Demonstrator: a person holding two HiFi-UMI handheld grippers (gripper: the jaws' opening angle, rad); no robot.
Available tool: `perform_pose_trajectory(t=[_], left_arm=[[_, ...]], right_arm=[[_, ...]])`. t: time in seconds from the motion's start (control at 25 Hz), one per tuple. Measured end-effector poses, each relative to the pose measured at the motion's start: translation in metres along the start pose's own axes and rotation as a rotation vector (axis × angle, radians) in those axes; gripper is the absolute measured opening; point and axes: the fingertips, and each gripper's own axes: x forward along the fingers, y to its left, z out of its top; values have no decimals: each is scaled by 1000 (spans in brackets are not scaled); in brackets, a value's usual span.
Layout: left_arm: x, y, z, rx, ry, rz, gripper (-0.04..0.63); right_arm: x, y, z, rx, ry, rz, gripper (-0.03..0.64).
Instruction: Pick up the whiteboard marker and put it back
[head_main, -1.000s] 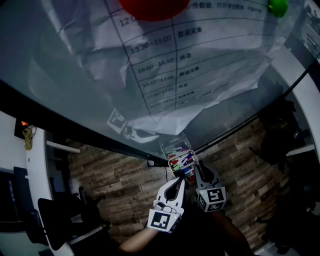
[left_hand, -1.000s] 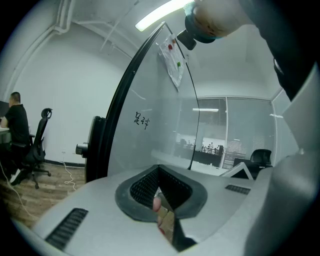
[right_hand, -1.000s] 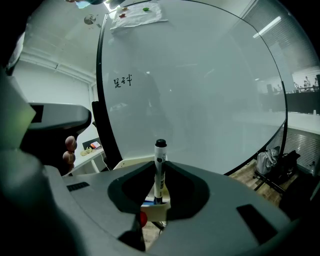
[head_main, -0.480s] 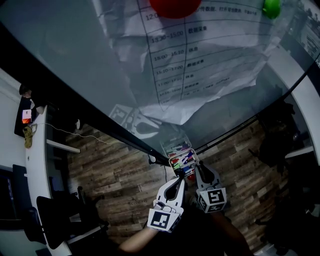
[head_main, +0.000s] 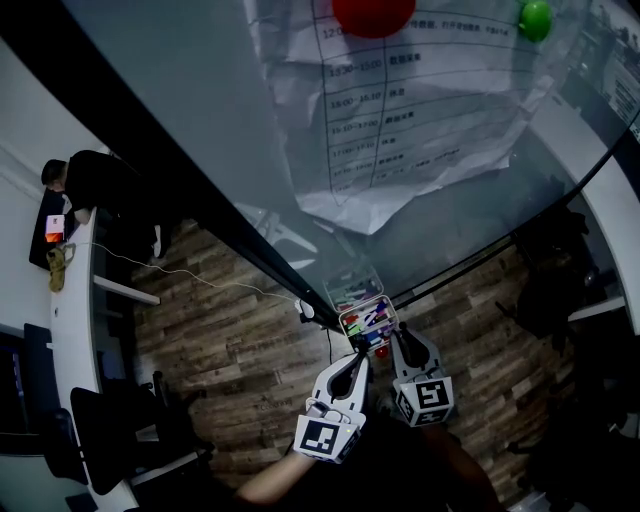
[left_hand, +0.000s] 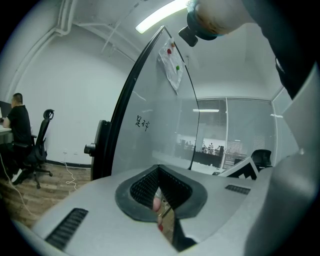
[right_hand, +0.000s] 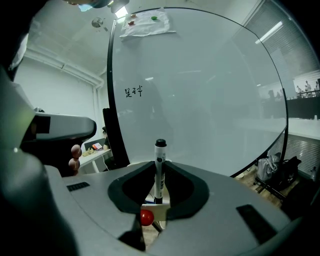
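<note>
A white whiteboard marker (right_hand: 160, 152) with a black cap stands upright between the jaws of my right gripper (right_hand: 159, 175), which is shut on its barrel. In the head view the right gripper (head_main: 399, 336) hangs just right of the clear marker tray (head_main: 364, 318), which is fixed to the board's lower edge and holds several coloured markers. My left gripper (head_main: 357, 355) sits close beside it, just below the tray. In the left gripper view its jaws (left_hand: 159, 172) meet at the tips with nothing between them. The held marker is hard to make out in the head view.
The big whiteboard (head_main: 200, 110) carries a crumpled printed sheet (head_main: 420, 110) under a red magnet (head_main: 373, 14) and a green magnet (head_main: 535, 18). A small red ball (right_hand: 146, 217) shows below the jaws. A person (left_hand: 18, 125) sits at a desk far left. Wood floor (head_main: 230, 350) lies below.
The head view has swung: the sheet has drifted up and right, and more floor and the seated person appear at the left. Both grippers keep their places by the tray.
</note>
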Motion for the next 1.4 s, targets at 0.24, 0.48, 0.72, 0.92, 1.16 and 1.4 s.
perform_pose_trajectory(t=[0.24,0.48,0.72,0.92,1.16,1.4], left_arm=[[-4,-3,-6,-14,-10,-7,8],[-5,-3,9,17,-38,0,8],[-10,-5,9,16,-39,6,8],[-16,-6,8,29,-35,13,8],[-24,-11,5,15,-52,13,8],[-31,-16,14,28,-82,34,8]], right_arm=[[-5,1,5,-10,-24,1,72],[-11,0,11,-18,-41,-5,72],[-17,2,17,-25,-63,-3,72],[-24,6,23,-41,-83,2,72],[-34,10,33,-37,-111,12,72],[-50,14,40,-40,-137,17,72]])
